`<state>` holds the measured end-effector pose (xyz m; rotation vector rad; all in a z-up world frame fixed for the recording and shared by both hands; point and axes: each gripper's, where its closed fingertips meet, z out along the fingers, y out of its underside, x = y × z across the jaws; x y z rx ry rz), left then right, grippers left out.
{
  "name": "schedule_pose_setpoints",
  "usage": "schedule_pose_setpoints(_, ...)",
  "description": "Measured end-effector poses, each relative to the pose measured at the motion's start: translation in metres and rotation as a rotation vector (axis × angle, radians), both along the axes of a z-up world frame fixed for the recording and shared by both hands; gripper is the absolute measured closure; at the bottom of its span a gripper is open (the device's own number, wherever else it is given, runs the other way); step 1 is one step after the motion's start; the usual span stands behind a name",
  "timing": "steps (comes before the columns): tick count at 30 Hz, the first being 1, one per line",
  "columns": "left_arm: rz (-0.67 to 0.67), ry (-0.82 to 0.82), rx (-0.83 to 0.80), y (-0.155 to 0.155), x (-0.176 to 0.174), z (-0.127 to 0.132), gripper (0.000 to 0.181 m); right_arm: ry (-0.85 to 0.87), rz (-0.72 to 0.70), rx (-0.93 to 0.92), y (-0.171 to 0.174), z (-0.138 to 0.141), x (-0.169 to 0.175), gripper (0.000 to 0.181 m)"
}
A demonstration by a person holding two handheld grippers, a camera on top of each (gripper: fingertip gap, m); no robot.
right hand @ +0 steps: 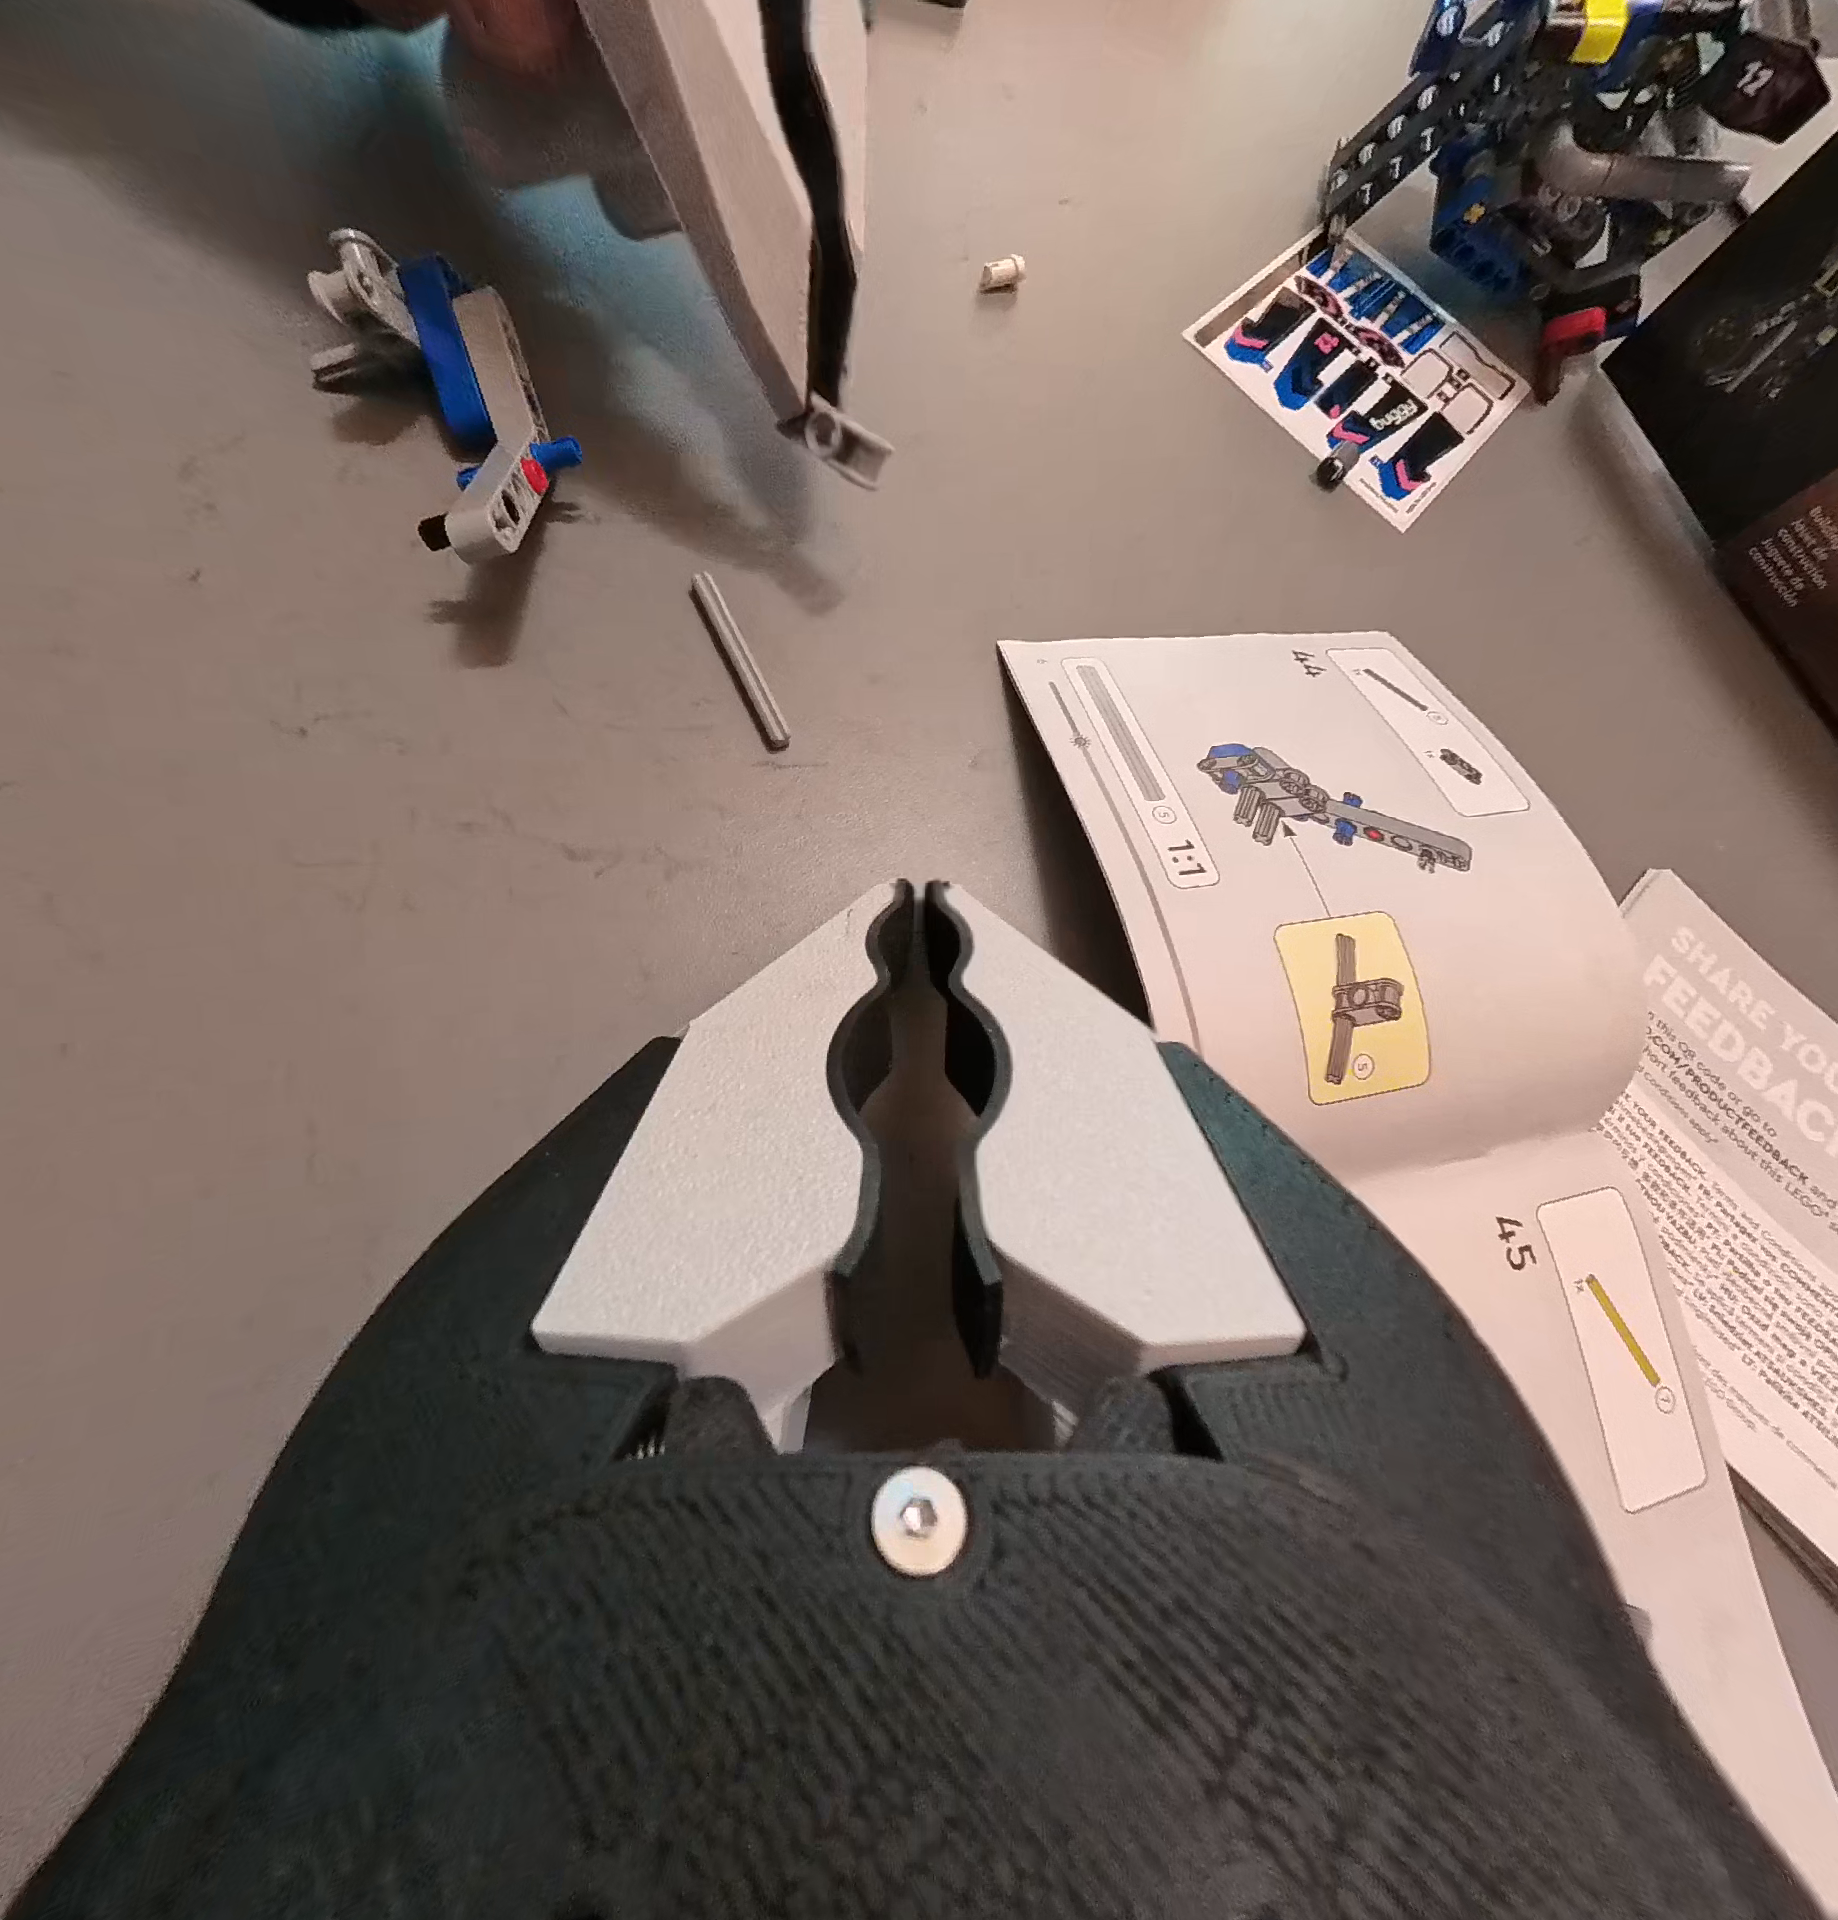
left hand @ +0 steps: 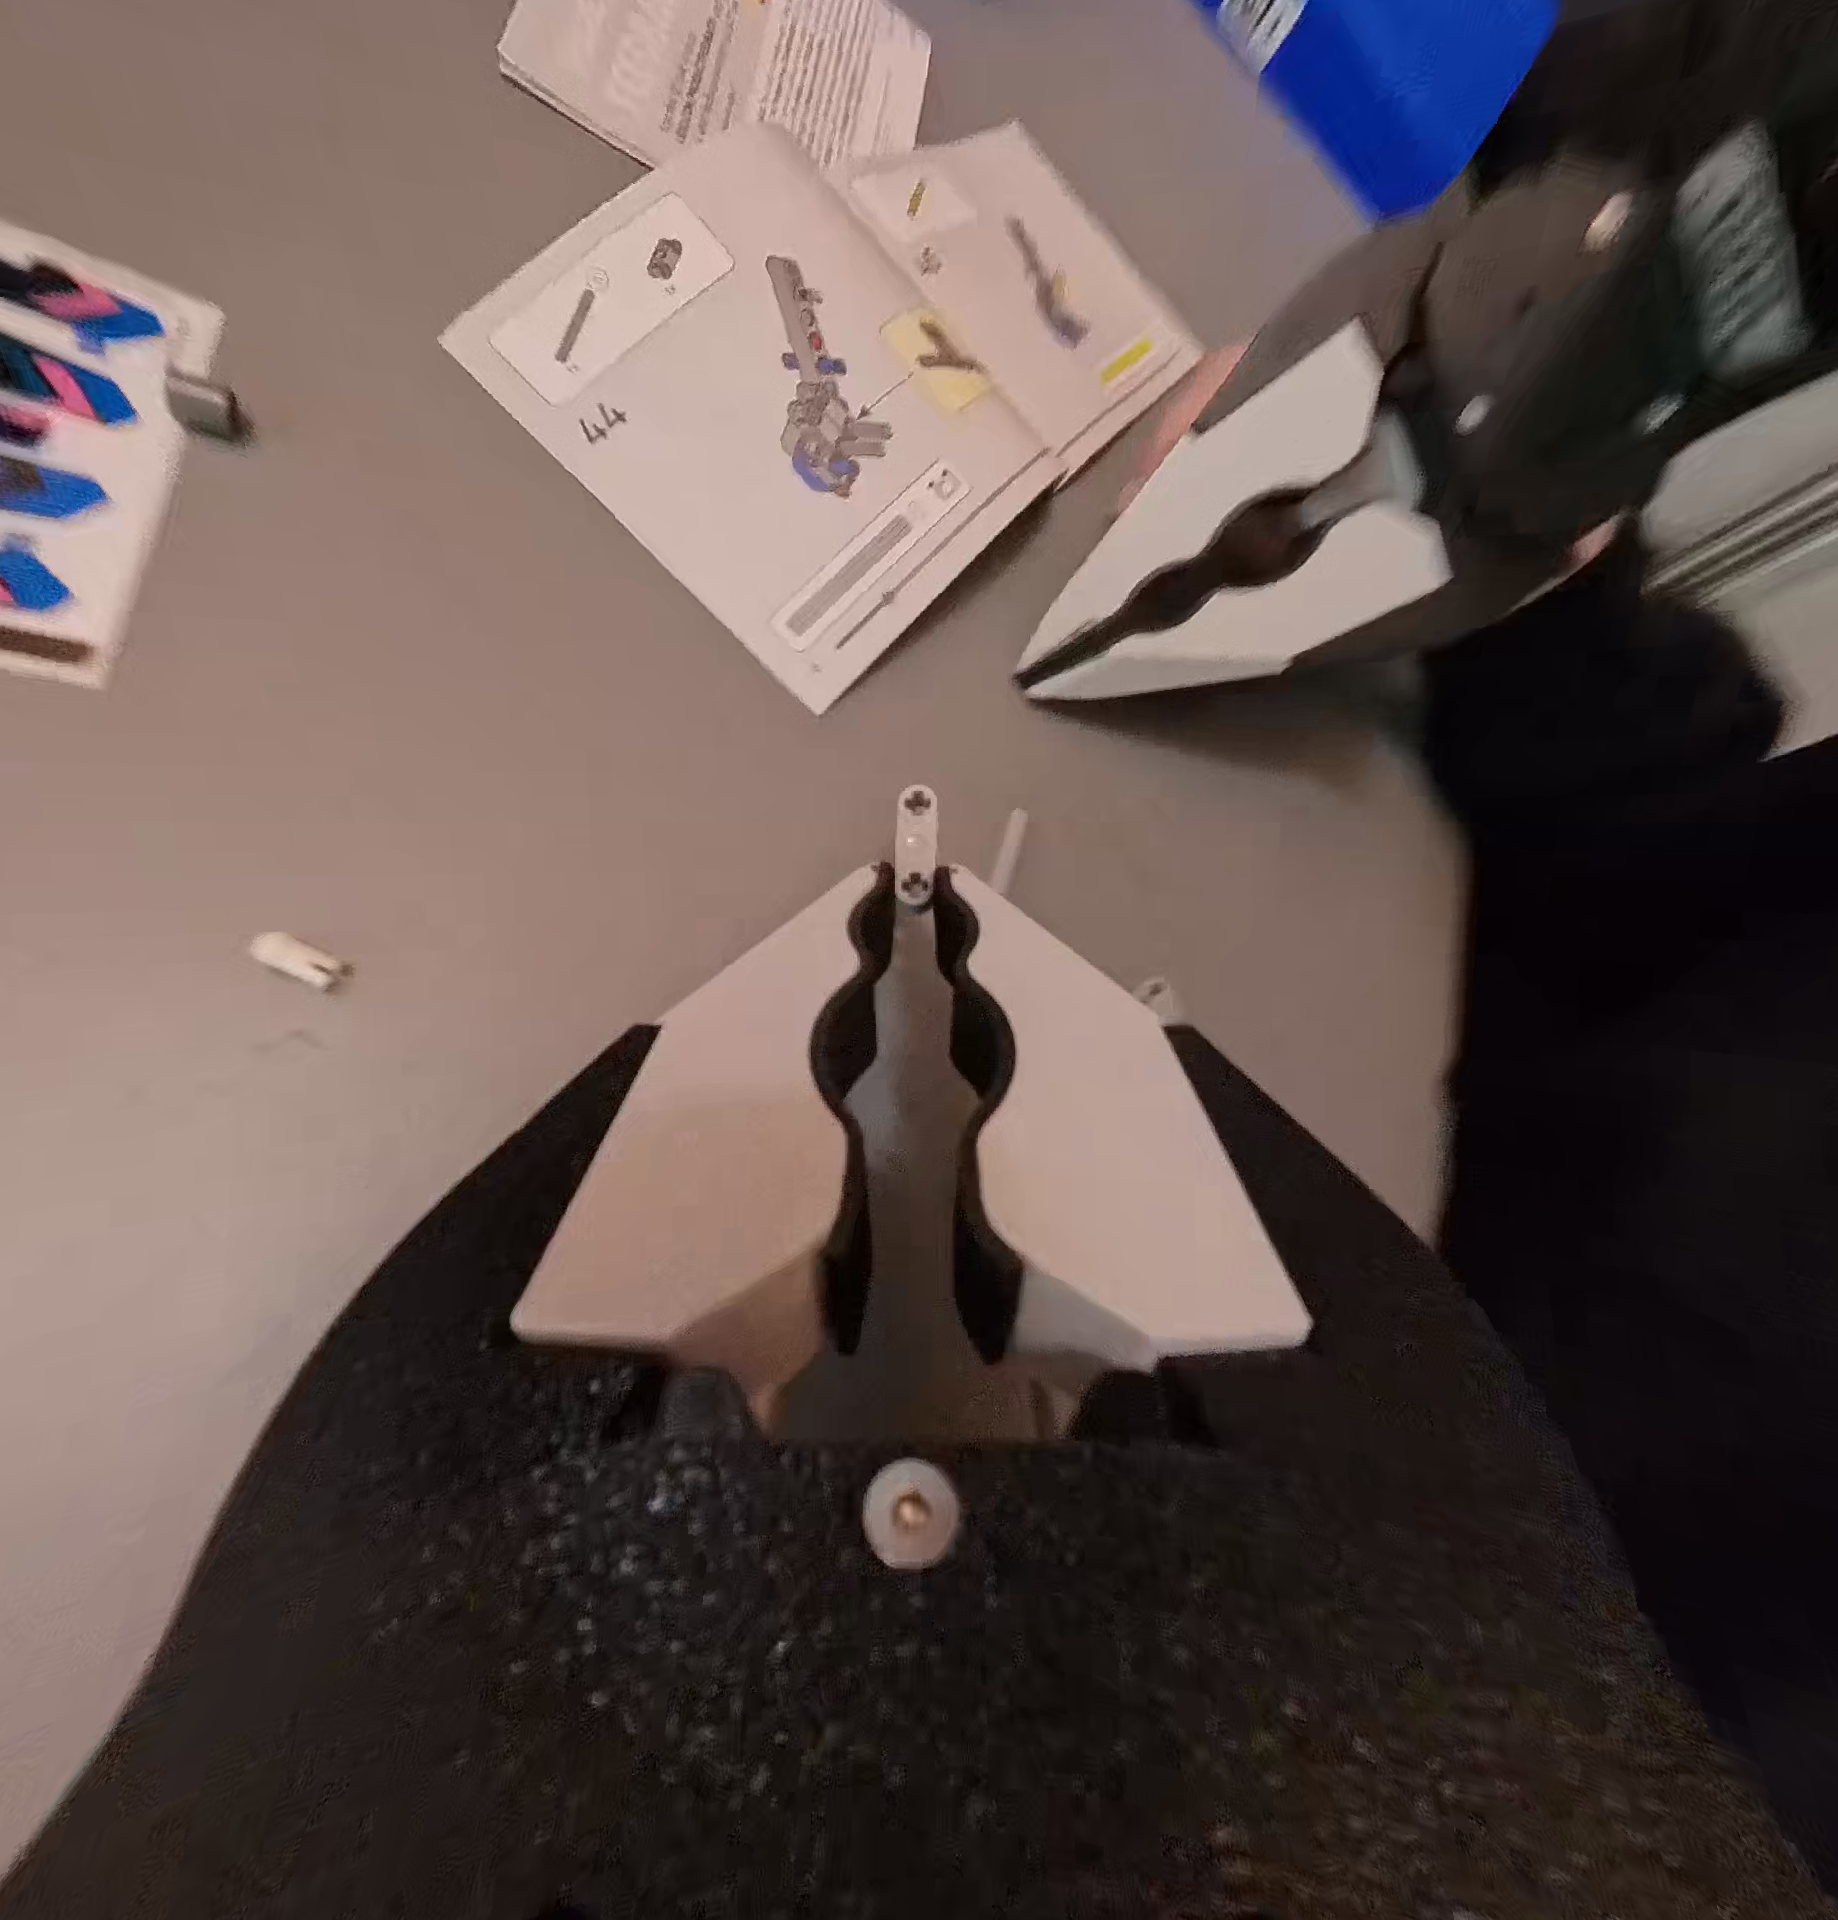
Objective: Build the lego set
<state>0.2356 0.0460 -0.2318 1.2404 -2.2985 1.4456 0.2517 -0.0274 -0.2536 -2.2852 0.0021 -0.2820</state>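
Observation:
My left gripper (left hand: 915, 878) is shut on a small light grey connector piece (left hand: 916, 842), held just above the grey table; it also shows in the right wrist view (right hand: 842, 442) at the tip of that gripper (right hand: 806, 416). My right gripper (right hand: 916, 888) is shut and empty, above the table; it shows in the left wrist view (left hand: 1034, 675) too. A grey axle (right hand: 740, 662) lies between the two grippers. A grey and blue sub-assembly (right hand: 458, 400) lies at the far left. The open instruction booklet (right hand: 1310, 883) lies to the right.
A sticker sheet (right hand: 1351, 384) and the partly built blue model (right hand: 1580, 156) stand at the far right beside a dark box (right hand: 1788, 416). A small white pin (right hand: 1001, 272) lies at the back. A leaflet (right hand: 1808, 1195) lies under the booklet. Across from one pair of fingers to the other is roughly 9 centimetres. Between my left fingertips and the grey axle (right hand: 740, 662) there is roughly 4 centimetres. Look for it in the left wrist view (left hand: 1004, 872) too.

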Motion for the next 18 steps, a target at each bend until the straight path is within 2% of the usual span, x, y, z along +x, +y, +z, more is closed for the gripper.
schedule_pose_setpoints(3, 0.02, 0.085, -0.128, -0.003, -0.005, 0.006, 0.177, -0.073, -0.017, 0.021, 0.001, 0.005, 0.007, 0.161)
schedule_pose_setpoints(6, 0.019, 0.135, -0.209, -0.01, -0.01, 0.011, 0.177, -0.155, 0.084, 0.134, 0.013, 0.025, -0.007, 0.15)
schedule_pose_setpoints(9, -0.021, 0.182, -0.304, -0.02, -0.017, 0.023, 0.177, -0.304, 0.192, 0.289, 0.028, 0.064, -0.025, 0.153)
schedule_pose_setpoints(13, -0.104, 0.207, -0.345, -0.033, -0.029, 0.035, 0.177, -0.308, 0.288, 0.248, 0.032, 0.063, -0.041, 0.149)
schedule_pose_setpoints(16, -0.164, 0.213, -0.335, -0.04, -0.038, 0.04, 0.177, -0.336, 0.348, 0.321, 0.038, 0.078, -0.056, 0.153)
schedule_pose_setpoints(18, -0.208, 0.215, -0.343, -0.045, -0.045, 0.045, 0.177, -0.323, 0.365, 0.312, 0.039, 0.076, -0.059, 0.154)
